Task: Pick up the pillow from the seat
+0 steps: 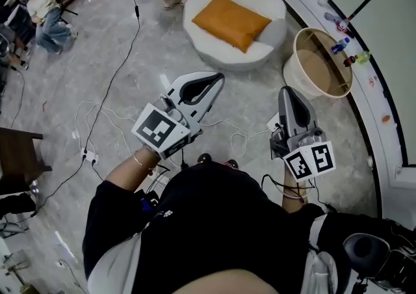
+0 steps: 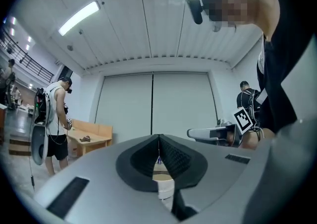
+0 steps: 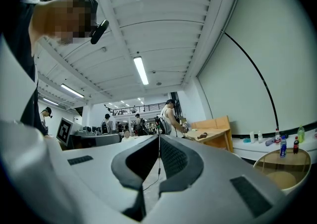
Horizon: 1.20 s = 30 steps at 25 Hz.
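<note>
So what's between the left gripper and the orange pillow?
In the head view, only grey floor and the front edge of the white seat lie between the left gripper and the pillow.

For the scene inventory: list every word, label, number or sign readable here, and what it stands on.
No legible text anywhere.
Marker cubes on left tongs and right tongs: square patterns only, no letters.
Bottles on the ledge: labels too small to read.
White print on the black shirt: too blurred to read.
</note>
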Motion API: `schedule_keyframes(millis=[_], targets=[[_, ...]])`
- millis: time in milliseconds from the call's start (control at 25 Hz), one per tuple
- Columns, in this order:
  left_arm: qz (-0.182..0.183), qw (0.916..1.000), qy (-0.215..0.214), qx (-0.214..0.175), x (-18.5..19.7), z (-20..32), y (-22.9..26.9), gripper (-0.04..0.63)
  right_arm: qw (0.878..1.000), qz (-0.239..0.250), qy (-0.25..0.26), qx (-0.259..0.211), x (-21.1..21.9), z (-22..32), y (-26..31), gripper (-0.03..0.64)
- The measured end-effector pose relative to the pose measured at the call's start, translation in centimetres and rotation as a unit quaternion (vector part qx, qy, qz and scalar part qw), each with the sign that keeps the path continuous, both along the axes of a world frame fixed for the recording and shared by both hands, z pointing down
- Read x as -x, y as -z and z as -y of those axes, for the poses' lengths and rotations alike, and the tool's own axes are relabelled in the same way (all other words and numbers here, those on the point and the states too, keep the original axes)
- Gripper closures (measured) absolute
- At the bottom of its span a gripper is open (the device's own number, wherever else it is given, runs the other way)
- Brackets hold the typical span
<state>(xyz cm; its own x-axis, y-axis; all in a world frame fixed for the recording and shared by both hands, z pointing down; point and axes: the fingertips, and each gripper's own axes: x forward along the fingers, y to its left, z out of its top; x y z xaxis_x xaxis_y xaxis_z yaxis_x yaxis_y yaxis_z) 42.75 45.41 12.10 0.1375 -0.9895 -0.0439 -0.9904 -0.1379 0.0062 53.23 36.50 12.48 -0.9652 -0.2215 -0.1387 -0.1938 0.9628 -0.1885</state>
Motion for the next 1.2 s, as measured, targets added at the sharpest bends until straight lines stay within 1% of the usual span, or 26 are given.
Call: schedule_keyframes(millis=[160, 320, 440, 560, 680, 800, 920, 1040, 1200], targets=[[-0.008, 0.9999, -0.008, 0.005, 1.4, -0.9, -0.1, 0.586, 1.000, 0.003, -0.009, 0.000, 1.0, -0.8, 0.2, 0.594], [-0.038, 0.9989, -0.023, 0.017, 2.6, -1.0, -0.6, 0.586, 1.000, 0.005, -0.020, 0.005, 1.6, -1.5, 0.1, 0.594], [-0.045, 0.9979, -0.038, 0.029, 3.1, -0.9, -1.4, 0.586, 1.000, 0.003, -0.030, 0.008, 1.6, -1.6, -0.1, 0.594], [-0.058, 0.9969, -0.045, 0.027, 3.1, -0.3, -1.8, 0.586, 0.999, -0.001, -0.041, 0.012, 1.2, -1.0, -0.5, 0.594], [-0.057, 0.9967, -0.048, 0.032, 3.3, 0.8, -2.3, 0.586, 0.999, 0.003, -0.045, 0.012, 1.1, 0.4, -0.8, 0.594], [-0.056, 0.9967, -0.044, 0.039, 4.0, 2.0, -3.0, 0.586, 0.999, 0.006, -0.035, 0.000, 1.8, 1.9, -1.1, 0.594], [-0.042, 0.9974, -0.034, 0.048, 5.2, 3.3, -3.1, 0.586, 0.999, 0.008, -0.039, -0.007, 2.9, 4.4, -1.1, 0.594], [-0.038, 0.9982, -0.017, 0.044, 7.1, 5.3, -2.6, 0.586, 0.999, 0.024, -0.039, 0.000, 4.0, 7.2, -0.7, 0.594], [-0.032, 0.9987, -0.010, 0.038, 8.9, 8.7, -2.0, 0.586, 0.999, 0.035, -0.033, -0.004, 6.0, 10.8, -0.4, 0.594]])
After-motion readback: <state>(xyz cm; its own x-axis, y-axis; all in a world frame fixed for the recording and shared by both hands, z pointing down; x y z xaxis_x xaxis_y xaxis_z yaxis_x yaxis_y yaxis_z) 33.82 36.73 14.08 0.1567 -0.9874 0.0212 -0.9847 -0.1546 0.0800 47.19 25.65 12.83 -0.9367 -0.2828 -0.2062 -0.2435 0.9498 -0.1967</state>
